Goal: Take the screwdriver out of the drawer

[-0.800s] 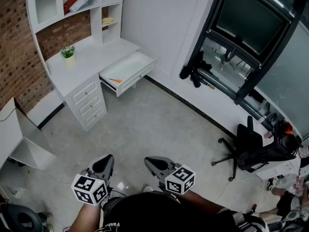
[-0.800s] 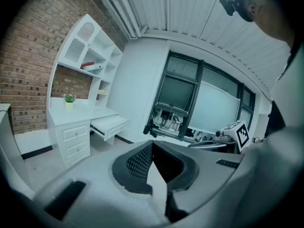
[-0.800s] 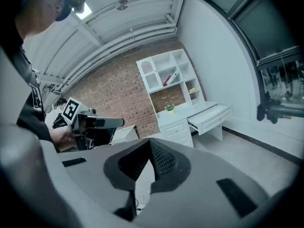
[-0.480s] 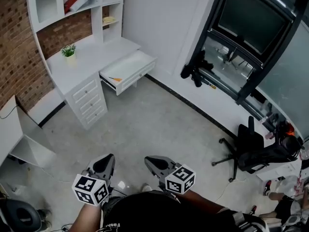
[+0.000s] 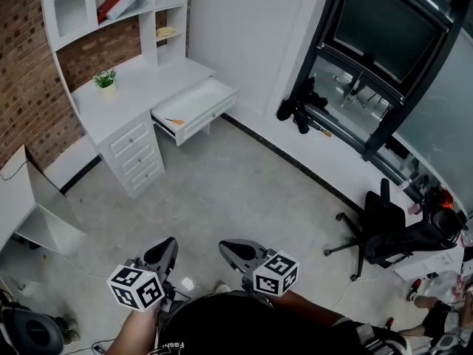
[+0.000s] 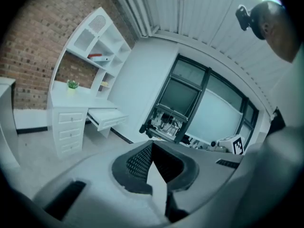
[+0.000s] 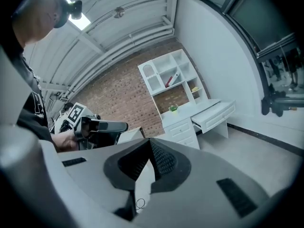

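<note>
Screwdriver: small, orange, lying in open white drawer, well apart from me across grey floor. Potted plant on table. My left gripper and right gripper: fingers closed, empty.

at eleven o'clock in your head view, the small orange sliver lying in the open white wooden drawer is too tiny to name. both gripper views meet that drawer nearly edge-on, so its inside is hidden. the round black object at seven o'clock and your dark-clad torso at six run off the frame.
</note>
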